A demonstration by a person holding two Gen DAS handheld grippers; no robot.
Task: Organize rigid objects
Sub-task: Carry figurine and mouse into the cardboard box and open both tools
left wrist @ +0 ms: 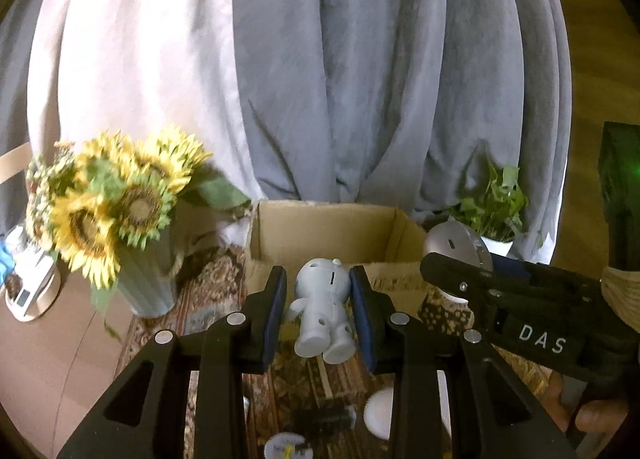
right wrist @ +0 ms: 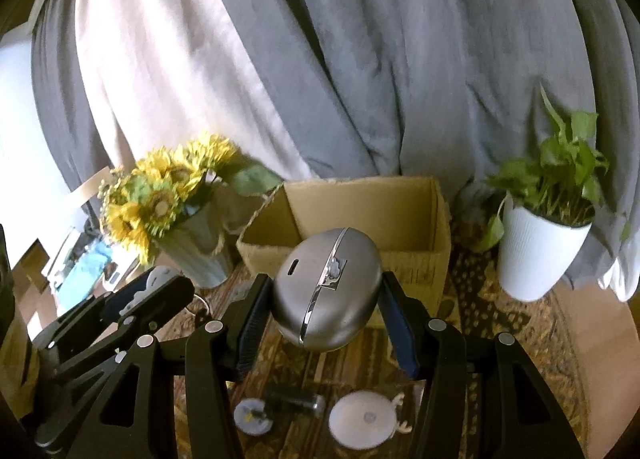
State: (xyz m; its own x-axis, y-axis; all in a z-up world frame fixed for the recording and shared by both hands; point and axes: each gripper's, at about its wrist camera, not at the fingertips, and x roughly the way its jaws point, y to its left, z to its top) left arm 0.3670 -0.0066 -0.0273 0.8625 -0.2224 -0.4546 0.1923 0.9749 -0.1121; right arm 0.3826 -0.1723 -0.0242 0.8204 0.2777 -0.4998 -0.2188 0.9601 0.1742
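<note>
My left gripper (left wrist: 319, 275) is shut on a small white toy figurine (left wrist: 322, 311), which hangs upright between the blue pads above the patterned rug. An open cardboard box (left wrist: 320, 227) stands just beyond it. In the right wrist view my right gripper (right wrist: 324, 279) is shut on a silver egg-shaped case (right wrist: 328, 291), held in the air in front of the same box (right wrist: 360, 203). Each gripper shows in the other's view: the right one with the silver case (left wrist: 456, 247) at the right, the left one with the figurine (right wrist: 158, 279) at the lower left.
On the rug below lie a white round disc (right wrist: 364, 419), a dark cylinder (right wrist: 292, 399) and a small round piece (right wrist: 252, 417). A vase of sunflowers (right wrist: 196, 251) stands left of the box, a white potted plant (right wrist: 540, 255) right of it. Grey curtains hang behind.
</note>
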